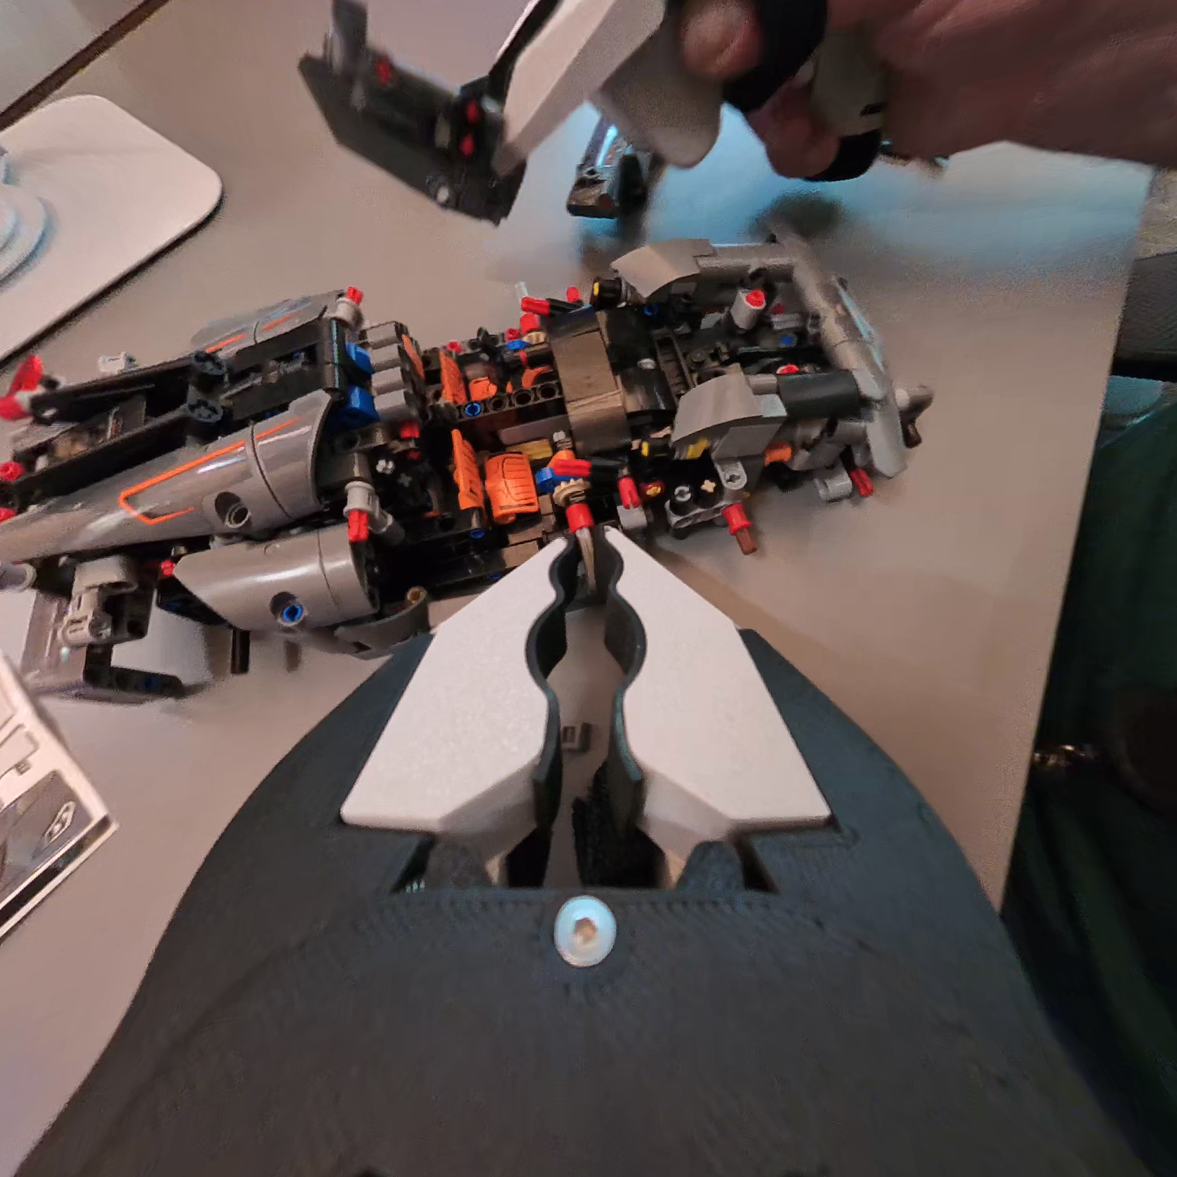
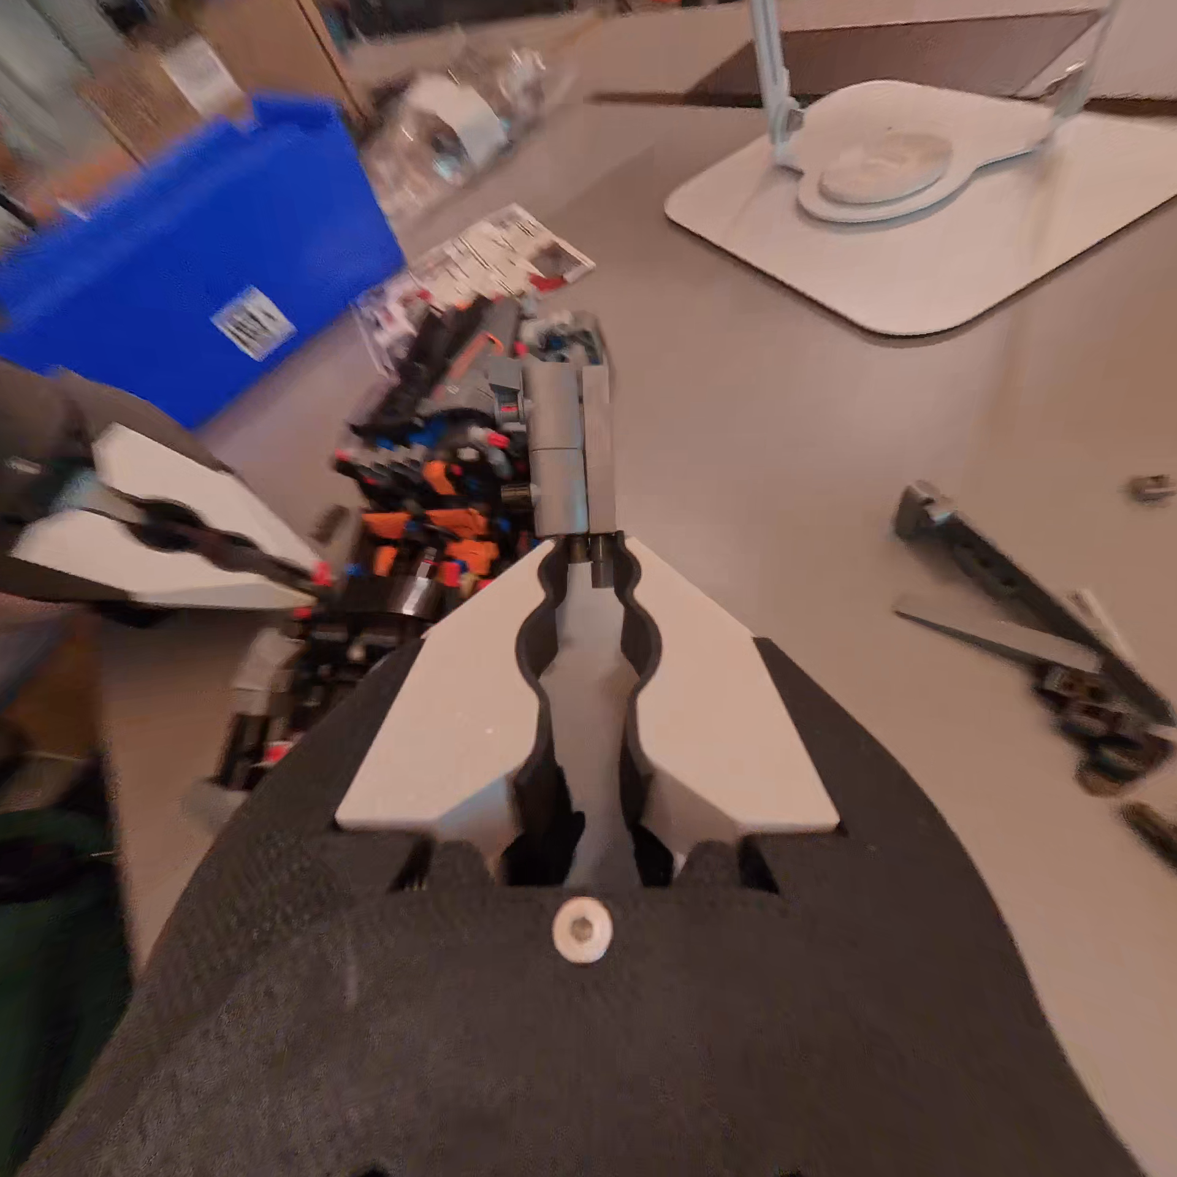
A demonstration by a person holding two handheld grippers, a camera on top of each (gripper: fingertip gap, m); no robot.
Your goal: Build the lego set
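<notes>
1. The left gripper [image 1: 589, 560] is clenched on a small part at the near side of the lego car [image 1: 446, 446].
2. The car lies on the grey table [image 1: 828, 637].
3. Above the car's far side, the right gripper [image 2: 589, 554] grasps a grey panel piece [image 2: 563, 446].

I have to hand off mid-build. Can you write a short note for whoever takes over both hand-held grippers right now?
Left hand-held gripper: closed at the near side of the car model, on a small part by a red pin; the exact piece is hard to make out.
Right hand-held gripper: shut on a grey panel assembly, held in the air above the model.
Car model lies on the grey table, chassis and orange interior exposed, some grey body panels on.
Loose dark sub-assembly lies to the right on the table; instruction booklet beyond the model, beside the blue bin.
Left: fit the held panel, then the loose sub-assembly.
</notes>
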